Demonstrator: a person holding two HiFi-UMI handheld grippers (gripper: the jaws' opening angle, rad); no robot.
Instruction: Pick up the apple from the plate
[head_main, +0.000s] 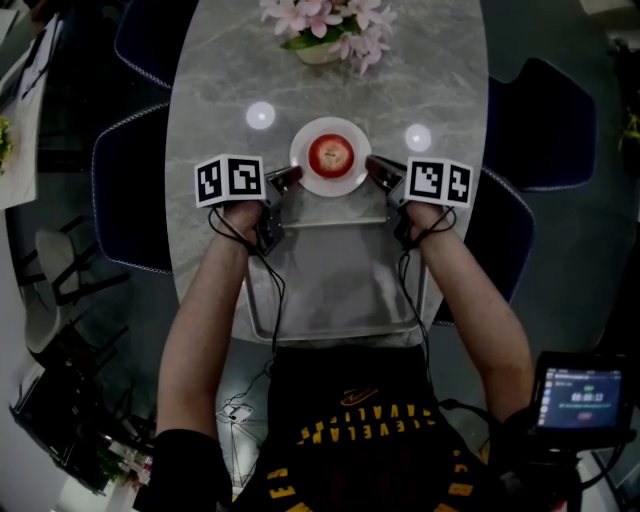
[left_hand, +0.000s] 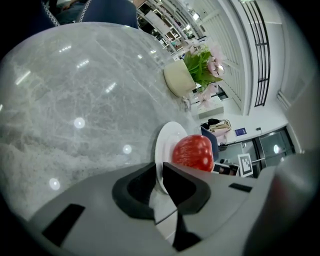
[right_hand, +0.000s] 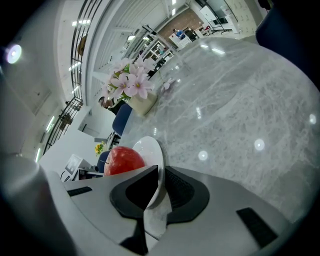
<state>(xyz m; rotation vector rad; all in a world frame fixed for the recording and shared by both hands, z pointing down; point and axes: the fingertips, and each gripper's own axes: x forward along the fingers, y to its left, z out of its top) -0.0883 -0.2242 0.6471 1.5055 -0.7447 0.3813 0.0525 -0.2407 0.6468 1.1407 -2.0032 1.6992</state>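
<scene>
A red apple (head_main: 331, 154) lies in the middle of a small white plate (head_main: 303, 170) on the grey marble table. My left gripper (head_main: 287, 180) is shut on the plate's left rim, and my right gripper (head_main: 377, 171) is shut on its right rim. In the left gripper view the jaws of the left gripper (left_hand: 159, 172) pinch the thin plate (left_hand: 166, 142) edge, with the apple (left_hand: 193, 152) just beyond. In the right gripper view the right gripper (right_hand: 161, 174) clamps the plate (right_hand: 150, 147) rim beside the apple (right_hand: 123, 160). Whether the plate rests on the table or is raised, I cannot tell.
A metal tray (head_main: 330, 290) lies on the table between my forearms, near the front edge. A pot of pink flowers (head_main: 328, 28) stands at the far end. Dark blue chairs (head_main: 130, 190) flank the table. A small screen (head_main: 580, 398) sits at lower right.
</scene>
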